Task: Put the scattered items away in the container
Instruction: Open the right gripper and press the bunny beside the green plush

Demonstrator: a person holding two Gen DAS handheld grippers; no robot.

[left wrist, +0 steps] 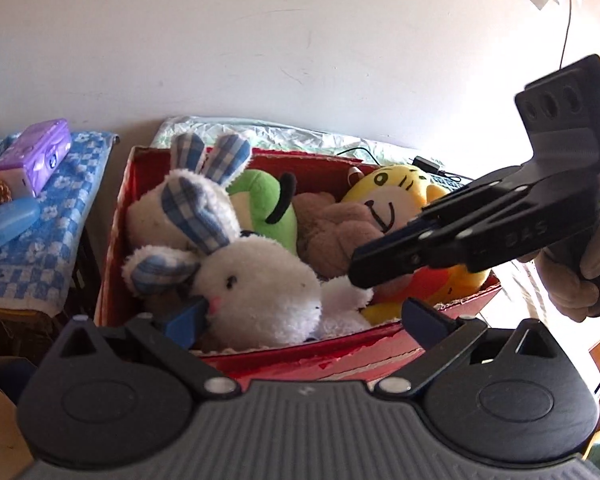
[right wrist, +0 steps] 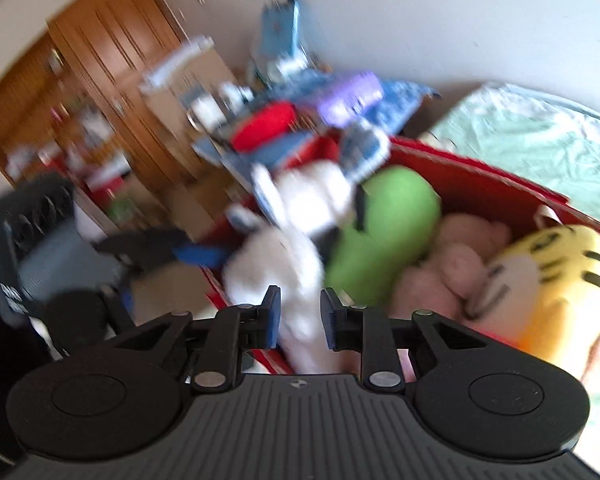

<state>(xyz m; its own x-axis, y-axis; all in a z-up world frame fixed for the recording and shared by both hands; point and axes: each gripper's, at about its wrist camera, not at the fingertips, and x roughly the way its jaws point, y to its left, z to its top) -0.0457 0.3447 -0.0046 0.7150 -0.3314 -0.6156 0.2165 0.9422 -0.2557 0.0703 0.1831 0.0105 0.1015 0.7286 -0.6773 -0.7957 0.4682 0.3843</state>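
Note:
A red cardboard box (left wrist: pixel 116 240) holds a white bunny (left wrist: pixel 256 280) with blue checked ears, a green plush (left wrist: pixel 268 204), a brown plush (left wrist: pixel 336 236) and a yellow tiger plush (left wrist: pixel 396 196). My left gripper (left wrist: pixel 306 314) is wide open at the box's near rim, one finger on each side of the bunny's head. My right gripper (left wrist: pixel 360 272) comes in from the right, with its tip at the bunny's white paw. In the blurred right wrist view my right gripper (right wrist: pixel 300 316) has its jaws a little apart, and the bunny's (right wrist: pixel 276 264) white limb shows in the gap.
Left of the box, a blue checked cloth (left wrist: pixel 60 240) carries a purple case (left wrist: pixel 36 156) and a blue case (left wrist: pixel 8 224). A pale green sheet (left wrist: pixel 300 136) with a black charger (left wrist: pixel 428 164) lies behind. A gloved hand (left wrist: pixel 580 280) holds the right gripper. A wooden wardrobe (right wrist: pixel 100 80) stands beyond.

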